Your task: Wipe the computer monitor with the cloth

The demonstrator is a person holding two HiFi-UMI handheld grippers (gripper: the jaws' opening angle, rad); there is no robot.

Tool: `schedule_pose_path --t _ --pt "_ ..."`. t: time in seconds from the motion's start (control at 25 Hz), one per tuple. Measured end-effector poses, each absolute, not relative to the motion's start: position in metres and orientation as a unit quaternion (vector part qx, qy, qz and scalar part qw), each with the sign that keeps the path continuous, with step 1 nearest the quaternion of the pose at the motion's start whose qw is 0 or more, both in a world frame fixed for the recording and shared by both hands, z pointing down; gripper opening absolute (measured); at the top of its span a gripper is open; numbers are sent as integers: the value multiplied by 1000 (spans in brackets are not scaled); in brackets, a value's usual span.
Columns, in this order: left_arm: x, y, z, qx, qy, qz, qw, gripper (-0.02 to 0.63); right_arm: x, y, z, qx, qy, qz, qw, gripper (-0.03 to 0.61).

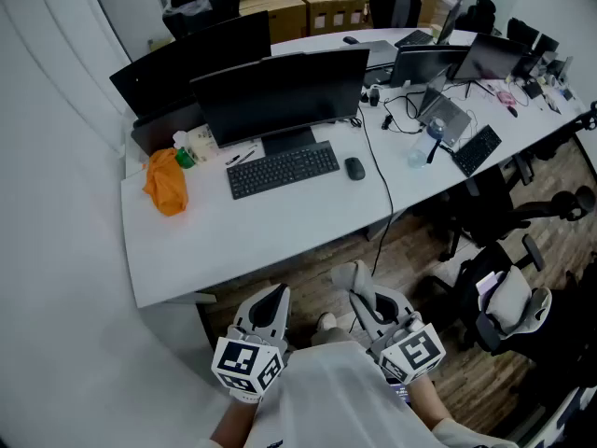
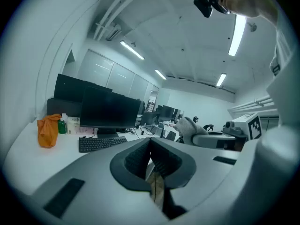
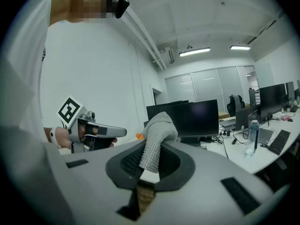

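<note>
The monitor point(image 1: 280, 91) stands in the upper middle of the head view, well apart from my grippers at the bottom edge. Its screen runs left to right and faces me across the desk point(image 1: 233, 241). My right gripper point(image 1: 366, 299), clamped on the grey cloth point(image 1: 347, 273), points up-frame toward it. My left gripper point(image 1: 273, 301), jaws together on nothing, sits beside it.

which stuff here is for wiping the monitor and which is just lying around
For the job:
- grey cloth, clamped in the right gripper
- front monitor on the desk

Just lying about:
- keyboard
- mouse
- orange bag
- water bottle
</note>
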State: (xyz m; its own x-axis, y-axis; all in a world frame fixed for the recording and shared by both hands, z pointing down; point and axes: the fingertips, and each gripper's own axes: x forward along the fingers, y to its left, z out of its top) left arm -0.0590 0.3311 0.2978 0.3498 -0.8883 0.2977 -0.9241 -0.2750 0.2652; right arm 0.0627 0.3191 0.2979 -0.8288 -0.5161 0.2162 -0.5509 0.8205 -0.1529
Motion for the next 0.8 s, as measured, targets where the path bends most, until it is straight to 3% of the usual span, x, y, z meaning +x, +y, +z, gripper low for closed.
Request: schedule_pose_path --t 0.8 --pt "10 291 307 802 -559 87 189 20 159 272 329 337 -930 134 55 31"
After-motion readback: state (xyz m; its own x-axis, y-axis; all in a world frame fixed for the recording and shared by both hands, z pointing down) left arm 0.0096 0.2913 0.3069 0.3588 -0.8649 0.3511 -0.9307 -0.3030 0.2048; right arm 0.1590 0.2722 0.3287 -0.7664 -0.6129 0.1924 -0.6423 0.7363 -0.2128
